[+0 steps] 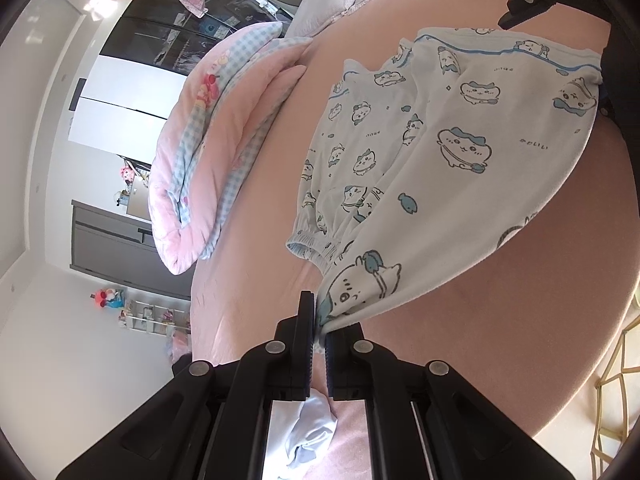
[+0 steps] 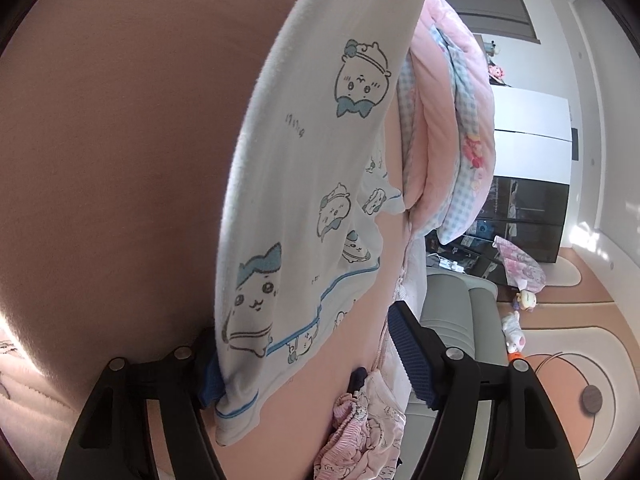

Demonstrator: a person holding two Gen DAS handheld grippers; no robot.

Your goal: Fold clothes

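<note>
A: How far along is the folding?

B: Early, I'd judge. The white cartoon-print pyjama trousers [image 1: 432,152] lie spread on the pink bed sheet [image 1: 248,304], legs doubled. The left gripper [image 1: 319,332] is clamped on the near cuff end; the right gripper [image 2: 304,364] stands apart at the waistband, no pinch.

A: Anything in the way?

B: A folded pink-and-blue-gingham quilt [image 1: 208,160] just left, crumpled pink print garment [image 2: 360,436] beside the waistband.
</note>
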